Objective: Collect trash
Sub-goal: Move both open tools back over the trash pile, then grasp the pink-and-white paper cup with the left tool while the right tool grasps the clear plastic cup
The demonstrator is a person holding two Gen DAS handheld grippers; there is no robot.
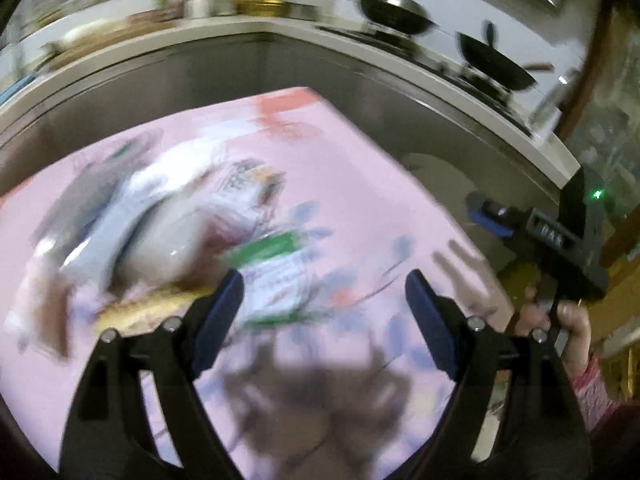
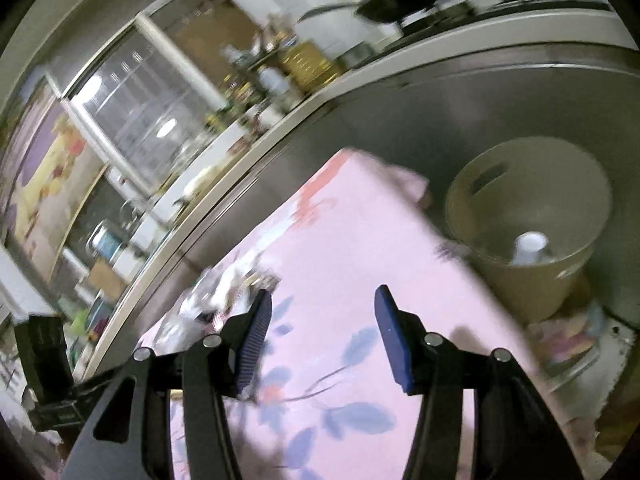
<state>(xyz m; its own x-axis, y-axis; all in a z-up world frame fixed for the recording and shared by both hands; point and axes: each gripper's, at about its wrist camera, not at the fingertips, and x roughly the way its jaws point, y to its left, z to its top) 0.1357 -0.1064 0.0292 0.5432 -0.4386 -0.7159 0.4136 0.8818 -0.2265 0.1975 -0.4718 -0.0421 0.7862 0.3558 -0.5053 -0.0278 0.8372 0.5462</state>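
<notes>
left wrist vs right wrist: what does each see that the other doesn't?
Left wrist only: the blurred trash pile seen whole, and the person's hand holding the right hand-held gripper.

Right wrist only: the round beige bin beside the table, a white cup-like item inside it.

Both: the pink floral tablecloth, the counter with lidded wok, and each camera's own open, empty jaws: left hand-held gripper.

We could not tell the blurred trash pile (image 1: 168,220) apart into single items, and the bin's (image 2: 532,216) base was hidden behind the pink counter (image 2: 360,240).
</notes>
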